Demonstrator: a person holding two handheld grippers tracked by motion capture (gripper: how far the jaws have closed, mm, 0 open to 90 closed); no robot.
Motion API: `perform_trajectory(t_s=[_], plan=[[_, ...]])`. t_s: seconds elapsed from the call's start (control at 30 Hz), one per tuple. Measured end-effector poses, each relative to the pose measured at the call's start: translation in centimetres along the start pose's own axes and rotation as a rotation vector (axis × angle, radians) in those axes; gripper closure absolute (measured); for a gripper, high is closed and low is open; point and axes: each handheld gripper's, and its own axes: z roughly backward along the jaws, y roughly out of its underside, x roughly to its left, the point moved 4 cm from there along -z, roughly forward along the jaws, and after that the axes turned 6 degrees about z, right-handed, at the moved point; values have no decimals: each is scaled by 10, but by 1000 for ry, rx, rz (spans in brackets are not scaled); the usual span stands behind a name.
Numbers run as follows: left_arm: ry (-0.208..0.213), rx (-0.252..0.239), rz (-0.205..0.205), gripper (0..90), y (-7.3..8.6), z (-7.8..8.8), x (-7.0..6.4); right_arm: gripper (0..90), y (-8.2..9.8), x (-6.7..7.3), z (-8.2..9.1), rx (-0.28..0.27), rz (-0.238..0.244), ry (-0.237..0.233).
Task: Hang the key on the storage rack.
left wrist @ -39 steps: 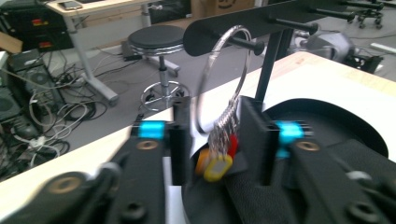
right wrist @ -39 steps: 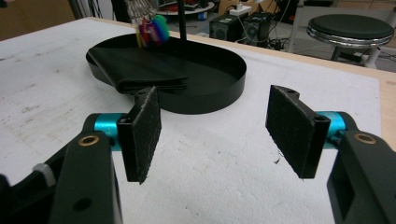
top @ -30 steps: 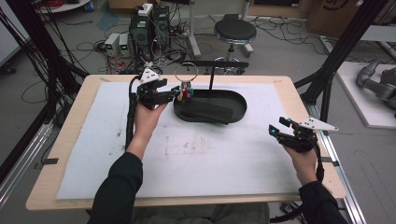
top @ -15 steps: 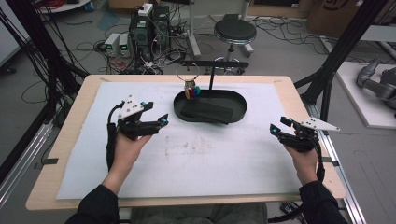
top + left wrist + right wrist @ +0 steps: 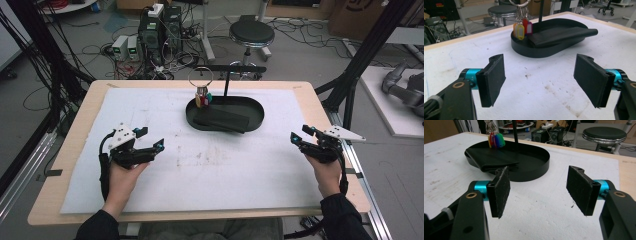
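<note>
Tabletop (image 5: pixel 75 165), pale wood edge w/ a white stained mat (image 5: pixel 210 175) over most of it. Biggest thing on it: black oval tray (image 5: pixel 257 111), sitting at the far middle of the mat. Inside the tray lies a flat black folded piece (image 5: pixel 222 121), one end sticking up over the rim in the left gripper view (image 5: pixel 584 32). A thin black post (image 5: pixel 226 82) rises from the tray w/ a bar across the top; a metal key ring (image 5: pixel 200 77) hangs from it, and its bunch of coloured tags (image 5: pixel 203 99) (yellow, red, green, purple) dangles just at the tray's far-left rim (image 5: pixel 522 28) (image 5: pixel 496 140).

Left claw (image 5: pixel 148 138): near-left part of the mat, well apart from tray and tags, pointing toward them. Its jaws have just been opening; they stand wide apart now, nothing between them, just bare mat below (image 5: pixel 540 82).

Right claw (image 5: pixel 301 135): near-right edge of the mat, also well apart from the tray, aimed at it. Jaws apart, nothing gripped, mat visible through the gap (image 5: pixel 539 192).

A person's hands hold both, dark sleeves coming in from the bottom edge. Round stool (image 5: pixel 251 34) on the floor behind the tabletop, plus cables & boxes.
</note>
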Motion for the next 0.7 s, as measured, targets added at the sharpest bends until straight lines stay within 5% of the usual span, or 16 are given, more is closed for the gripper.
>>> perform_trajectory(t_s=[0.3,0.43,0.7], plan=[[-26,-40,-33,251,-1,8,2,366,2,6,3,6,20,18],[-33,-54,-12,251,3,8,3,364,3,6,4,4,16,13],[-56,-31,-18,251,9,1,6,357,5,5,3,17,27,14]])
